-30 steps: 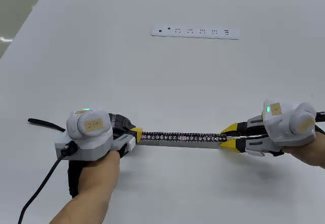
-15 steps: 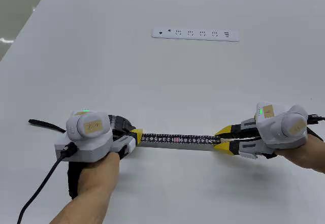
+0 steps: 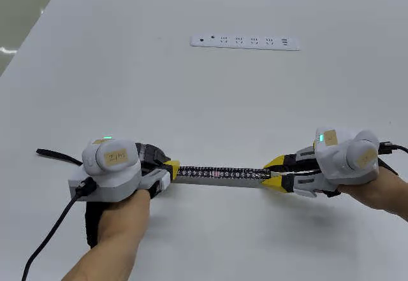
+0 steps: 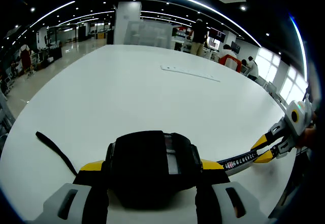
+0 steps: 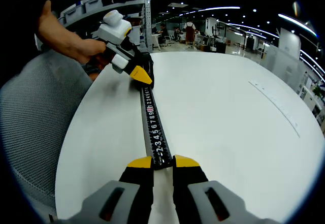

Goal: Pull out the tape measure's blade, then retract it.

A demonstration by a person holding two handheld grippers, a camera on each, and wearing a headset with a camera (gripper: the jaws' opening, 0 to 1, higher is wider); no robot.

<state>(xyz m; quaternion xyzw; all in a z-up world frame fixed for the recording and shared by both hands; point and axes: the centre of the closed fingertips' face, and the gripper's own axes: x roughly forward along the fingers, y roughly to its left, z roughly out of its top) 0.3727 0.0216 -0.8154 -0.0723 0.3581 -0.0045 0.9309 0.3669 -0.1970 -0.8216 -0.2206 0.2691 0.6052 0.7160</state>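
My left gripper (image 3: 167,169) is shut on the black tape measure case (image 4: 151,164), which rests on the white table at the lower left of the head view. The dark numbered blade (image 3: 220,174) runs out of the case to the right. My right gripper (image 3: 273,172) is shut on the blade's free end (image 5: 161,159). In the right gripper view the blade (image 5: 152,122) stretches away to the left gripper (image 5: 138,74). In the left gripper view the right gripper (image 4: 265,149) holds the blade end at the right edge.
A white power strip (image 3: 245,41) lies flat at the far middle of the table. A black wrist strap (image 3: 56,156) trails left from the case. A black cable (image 3: 48,236) hangs from the left gripper. The table's left edge (image 3: 29,29) is at the upper left.
My right gripper has moved left toward the case with the blade end, so the exposed blade is shorter. The left gripper and case have stayed put.
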